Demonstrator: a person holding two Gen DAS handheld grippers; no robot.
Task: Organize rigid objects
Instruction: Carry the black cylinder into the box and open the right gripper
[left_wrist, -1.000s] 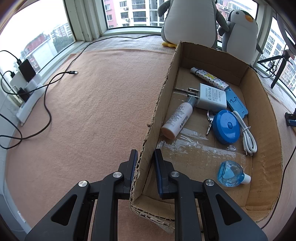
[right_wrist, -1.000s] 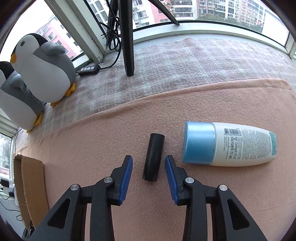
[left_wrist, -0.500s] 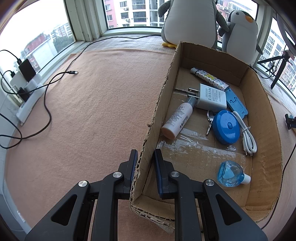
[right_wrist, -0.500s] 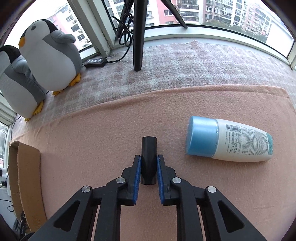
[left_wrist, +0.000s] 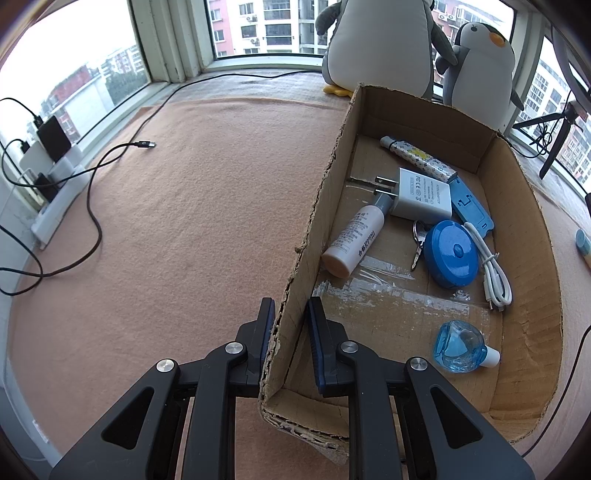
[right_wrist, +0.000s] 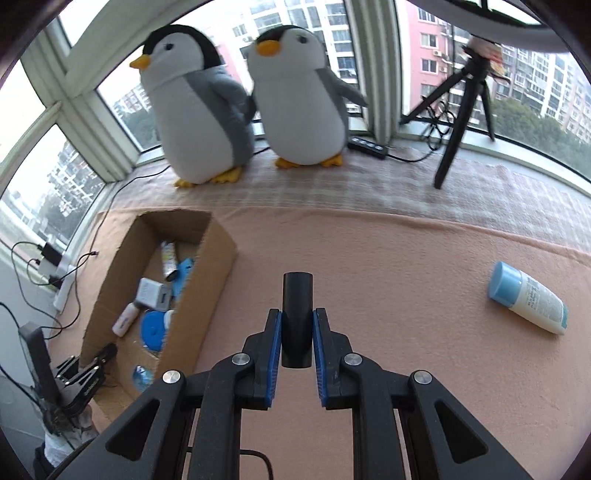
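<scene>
Right gripper (right_wrist: 297, 332): blue-padded fingers (right_wrist: 274, 339) clenched on a short black cylinder (right_wrist: 297, 317), gripped across its lower half, top end projecting forward past the fingertips. Judged to be lifted clear of the pink blanket (right_wrist: 406, 277); the view looks down on the surface from some height, and no contact is visible.

Left gripper (left_wrist: 288, 325): fingers straddle the near end of the left wall of the cardboard box (left_wrist: 532, 229), one finger outside, one inside. Outer pad touches the wall; a slight gap shows on the inner side, so I cannot tell if this is a firm pinch or a loose bracket. Likely purpose: steady the light box so it stays put during drops.

Box sits toward the blanket's left side, short of the two plush penguins (right_wrist: 295, 103) at the window edge. Contents, loosely laid on the floor of the box:
- white charger plug (left_wrist: 421, 194)
- small white bottle (left_wrist: 354, 240)
- round blue case (left_wrist: 450, 258)
- coiled white cable (left_wrist: 491, 269)
- patterned tube (left_wrist: 417, 158), far end
- blue flat holder (left_wrist: 472, 206)
- small clear-blue bottle (left_wrist: 461, 345), near end

Still out on the blanket: blue-capped white bottle (right_wrist: 528, 297), lying on its side well to the right of the box.

Judgement: cylinder is mid-transfer; box lies to the left of the carrying gripper. Free floor remains at the near end of the box.
</scene>
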